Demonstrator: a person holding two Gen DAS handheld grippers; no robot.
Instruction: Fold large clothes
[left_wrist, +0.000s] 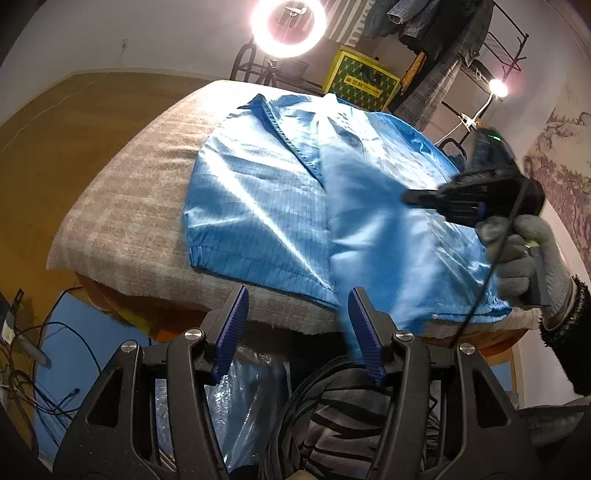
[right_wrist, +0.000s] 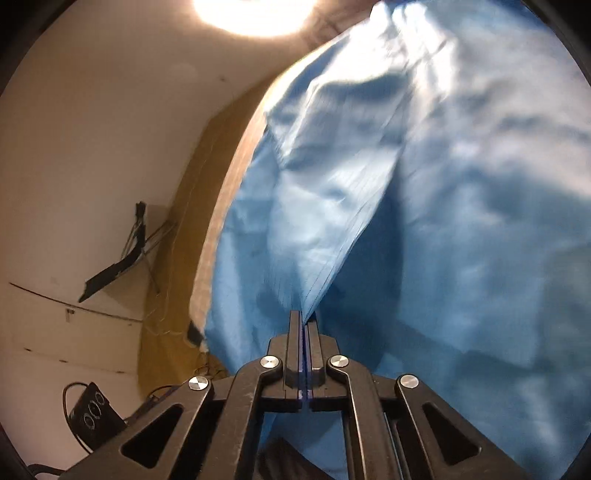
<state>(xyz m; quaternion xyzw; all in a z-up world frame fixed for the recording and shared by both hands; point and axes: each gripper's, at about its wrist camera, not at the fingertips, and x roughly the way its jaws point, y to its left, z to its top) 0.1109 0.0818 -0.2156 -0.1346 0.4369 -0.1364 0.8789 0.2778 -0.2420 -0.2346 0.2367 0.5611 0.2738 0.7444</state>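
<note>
Blue garment spread on a counter covered with a coarse beige woven cloth. The fabric is thin, glossy and smooth, printed with a fine dark grid, and shows a stitched collar edge at its far end. Its long axis runs from the near counter edge toward the far end, collar pointing away toward the ring lamp. The right half is folded or lifted over the middle; motion blur hides the exact lie of this flap, and the garment's right edge is covered by the right tool and the gloved right hand. The near hem hangs slightly over the counter edge.

Left tool: the 2 ribbed blue pads stand apart, roughly half open, with nothing clamped; the hanging blurred fabric passes just beside the right pad, and contact cannot be determined.

Right tool, in its own wrist view: jaws fully closed, pinching a pointed fold of the garment, which rises from the tips as a taut ridge. Cloth fills most of this view, soft with blur; the counter appears only as a narrow pale strip at left.
</note>
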